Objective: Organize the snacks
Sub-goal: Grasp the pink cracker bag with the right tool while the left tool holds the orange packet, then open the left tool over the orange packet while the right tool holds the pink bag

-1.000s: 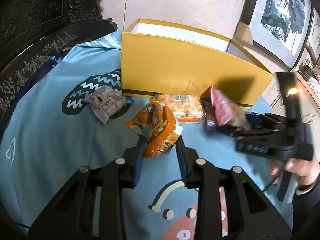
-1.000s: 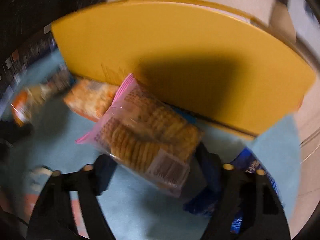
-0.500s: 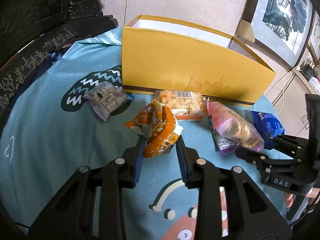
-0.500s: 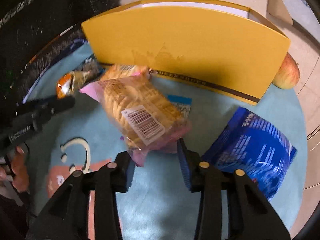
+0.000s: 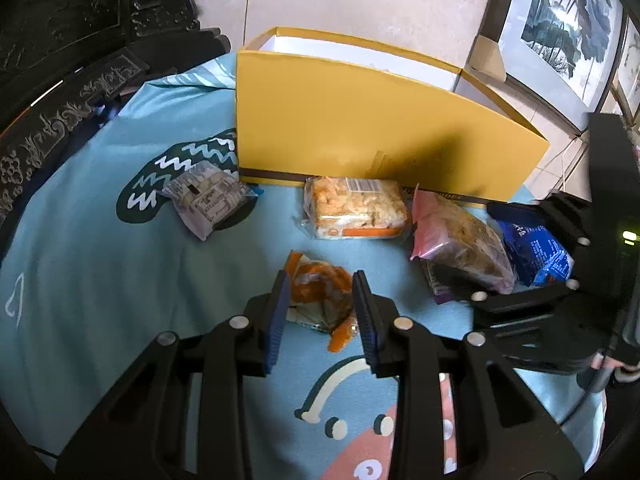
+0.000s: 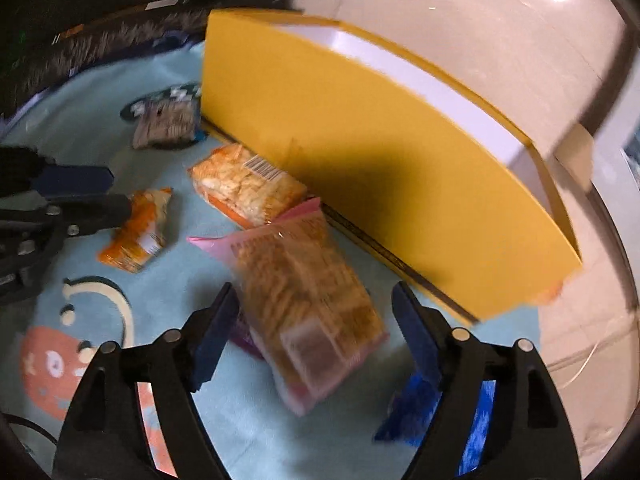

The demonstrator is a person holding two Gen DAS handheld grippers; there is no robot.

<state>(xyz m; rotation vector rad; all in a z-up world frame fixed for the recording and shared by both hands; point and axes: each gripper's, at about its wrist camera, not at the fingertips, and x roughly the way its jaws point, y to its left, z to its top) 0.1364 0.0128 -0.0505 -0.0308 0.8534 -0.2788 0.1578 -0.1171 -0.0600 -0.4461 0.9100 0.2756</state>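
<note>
An open yellow box (image 5: 380,140) (image 6: 360,140) stands at the back of the light-blue cloth. My left gripper (image 5: 320,304) is shut on a crumpled orange snack packet (image 5: 320,296), which droops low between the pads. My right gripper (image 6: 320,320) is opening. A pink bag of crackers (image 6: 312,300) (image 5: 460,240) lies between its jaws, blurred, and neither pad touches it. A blue packet (image 5: 536,248) (image 6: 440,412) lies just right of the pink bag, partly under the right finger.
A clear pack of crackers in an orange tray (image 5: 356,208) lies against the box front. A grey-white packet (image 5: 208,200) sits further left. Dark carved furniture (image 5: 60,120) rims the table's left side. Framed pictures (image 5: 560,28) lean at the far right.
The right gripper brought the pink bag down beside the tray pack, rolled, and spread its jaws off it. The orange packet now hangs lower in the unmoved left gripper.
</note>
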